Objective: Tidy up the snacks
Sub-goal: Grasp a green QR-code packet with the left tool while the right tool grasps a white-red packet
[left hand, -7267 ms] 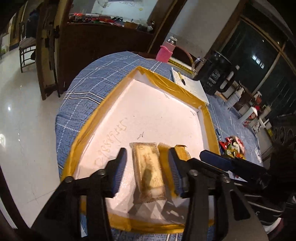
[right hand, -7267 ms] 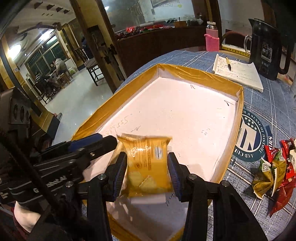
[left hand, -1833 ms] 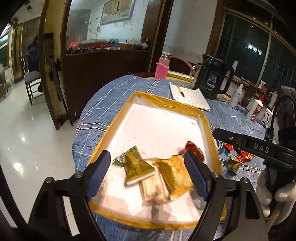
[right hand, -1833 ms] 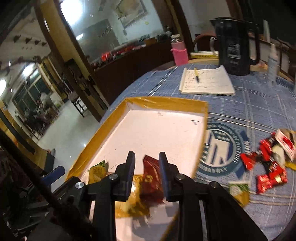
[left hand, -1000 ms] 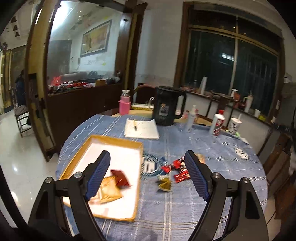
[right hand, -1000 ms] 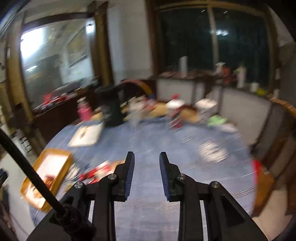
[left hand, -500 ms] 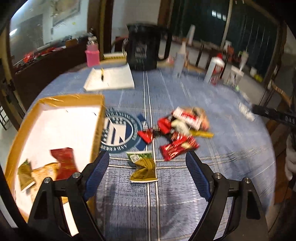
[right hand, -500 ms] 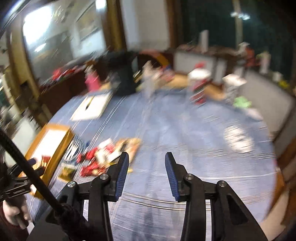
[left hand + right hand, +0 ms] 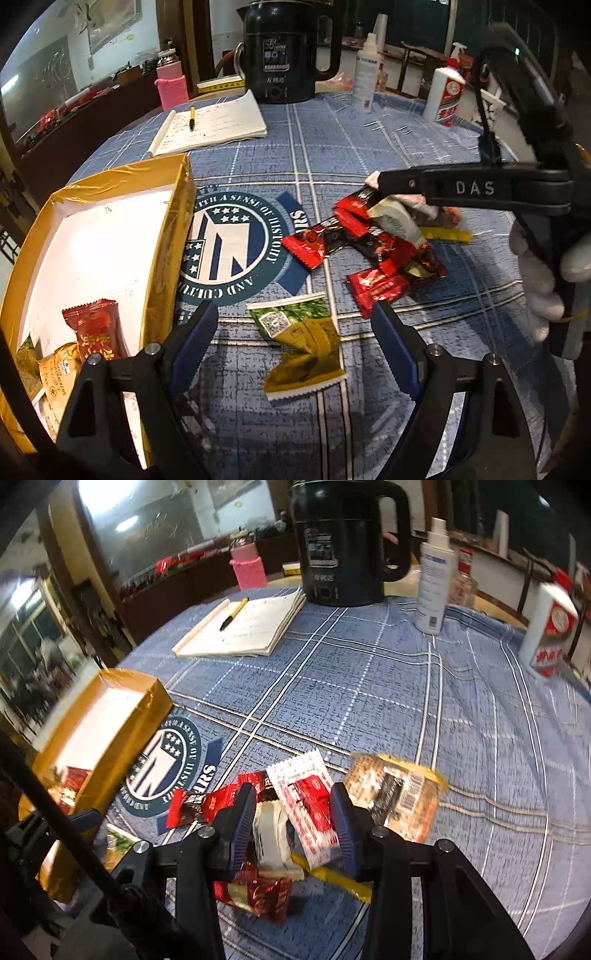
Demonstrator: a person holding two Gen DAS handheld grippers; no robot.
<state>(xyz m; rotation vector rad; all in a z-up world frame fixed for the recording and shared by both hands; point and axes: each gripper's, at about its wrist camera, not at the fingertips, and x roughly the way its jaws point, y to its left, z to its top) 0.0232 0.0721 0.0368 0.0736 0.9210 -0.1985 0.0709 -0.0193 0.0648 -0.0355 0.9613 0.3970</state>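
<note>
Left claw (image 9: 291, 347) wide over green packet (image 9: 299, 347)

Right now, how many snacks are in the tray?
3 visible: a red pack, an orange pack below it, and a green one at the tray corner. Others may be hidden.

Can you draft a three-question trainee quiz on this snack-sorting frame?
1. True or false: the left hand-held gripper is shut on the green-and-gold packet.
2. Which snack lies between the fingers of the right hand-held gripper? A) white-and-red sachet B) pink bottle C) notebook
3. Fill in: the gold-edged tray already holds a ____ packet beside the gold ones.

Key
1. False: its jaws stand wide, with the packet lying flat on the blue tablecloth between them.
2. A.
3. Red.
</note>
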